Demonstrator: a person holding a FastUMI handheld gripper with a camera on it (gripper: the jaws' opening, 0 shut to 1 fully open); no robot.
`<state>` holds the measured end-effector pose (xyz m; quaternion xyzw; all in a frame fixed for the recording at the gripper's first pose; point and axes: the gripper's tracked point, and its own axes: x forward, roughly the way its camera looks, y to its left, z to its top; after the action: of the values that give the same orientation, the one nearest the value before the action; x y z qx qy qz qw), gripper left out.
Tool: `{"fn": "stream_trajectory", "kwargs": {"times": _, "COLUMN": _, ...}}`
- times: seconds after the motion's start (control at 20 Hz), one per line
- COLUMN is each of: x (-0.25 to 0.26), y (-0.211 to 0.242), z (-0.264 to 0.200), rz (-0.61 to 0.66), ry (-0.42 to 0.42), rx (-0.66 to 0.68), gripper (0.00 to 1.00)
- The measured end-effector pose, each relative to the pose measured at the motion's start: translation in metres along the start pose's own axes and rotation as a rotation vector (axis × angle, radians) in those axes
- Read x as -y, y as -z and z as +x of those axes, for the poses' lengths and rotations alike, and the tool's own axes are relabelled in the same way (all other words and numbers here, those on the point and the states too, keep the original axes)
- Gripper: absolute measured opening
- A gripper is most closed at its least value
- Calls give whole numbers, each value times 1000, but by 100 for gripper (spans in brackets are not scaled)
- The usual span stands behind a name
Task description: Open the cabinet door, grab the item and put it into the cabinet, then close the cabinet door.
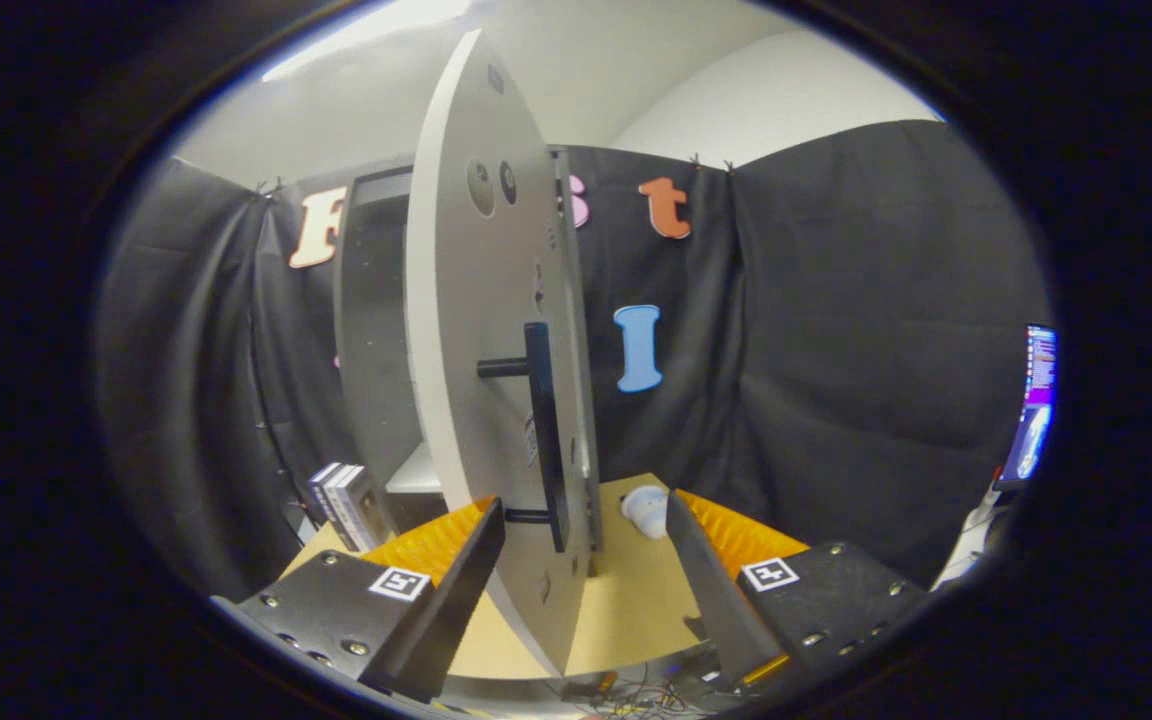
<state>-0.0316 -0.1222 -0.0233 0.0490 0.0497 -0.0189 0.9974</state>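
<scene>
The cabinet door (pixel 481 400) stands swung open, edge-on between the two fingers, a flat pale-grey panel with a smooth matte face, a white edge band and two round hinge recesses near its top. A slim black bar handle (pixel 543 430) is mounted upright on the door on two short posts, and it sits in the gap between the fingers. The gripper (pixel 584 525) is open, its fingers spread wide on either side of the door's lower part; neither finger clearly presses on the door or the handle. Behind the door, the cabinet (pixel 373 340) shows as a tall dark opening with a grey frame, and a pale shelf (pixel 414 472) is visible low inside it; nothing can be made out on that shelf. The item (pixel 645 510), a small soft-looking, rounded, whitish thing, lies on the tan table (pixel 626 600) beyond the right finger, just right of the door's lower edge. A few upright books or boxes (pixel 344 505) stand beside the cabinet's base, beyond the left finger. A lit screen (pixel 1034 405) glows far to the right.
</scene>
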Motion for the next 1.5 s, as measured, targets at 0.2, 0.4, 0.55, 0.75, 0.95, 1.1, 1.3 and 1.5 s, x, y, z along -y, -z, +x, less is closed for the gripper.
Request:
{"fn": "stream_trajectory", "kwargs": {"times": 0.2, "x": -48, "y": 13, "z": 23, "rz": 22, "ry": -102, "rx": -7, "gripper": 98}}
{"fn": "stream_trajectory", "kwargs": {"times": 0.4, "x": -76, "y": 26, "z": 52, "rz": 12, "ry": -143, "rx": -40, "gripper": 98}}
{"fn": "stream_trajectory", "kwargs": {"times": 0.55, "x": -102, "y": 28, "z": 69, "rz": 14, "ry": -196, "rx": -51, "gripper": 98}}
{"fn": "stream_trajectory", "kwargs": {"times": 0.75, "x": -139, "y": 29, "z": 96, "rz": 13, "ry": -260, "rx": -51, "gripper": 99}}
{"fn": "stream_trajectory", "kwargs": {"times": 0.95, "x": -168, "y": 28, "z": 120, "rz": -31, "ry": -300, "rx": -38, "gripper": 100}}
{"fn": "stream_trajectory", "kwargs": {"times": 1.1, "x": -188, "y": 24, "z": 138, "rz": -78, "ry": -318, "rx": -16, "gripper": 100}}
{"fn": "stream_trajectory", "kwargs": {"times": 1.3, "x": -229, "y": 24, "z": 170, "rz": -104, "ry": -330, "rx": -5, "gripper": 100}}
{"fn": "stream_trajectory", "kwargs": {"times": 1.5, "x": -251, "y": 26, "z": 204, "rz": -100, "ry": -327, "rx": 3, "gripper": 100}}
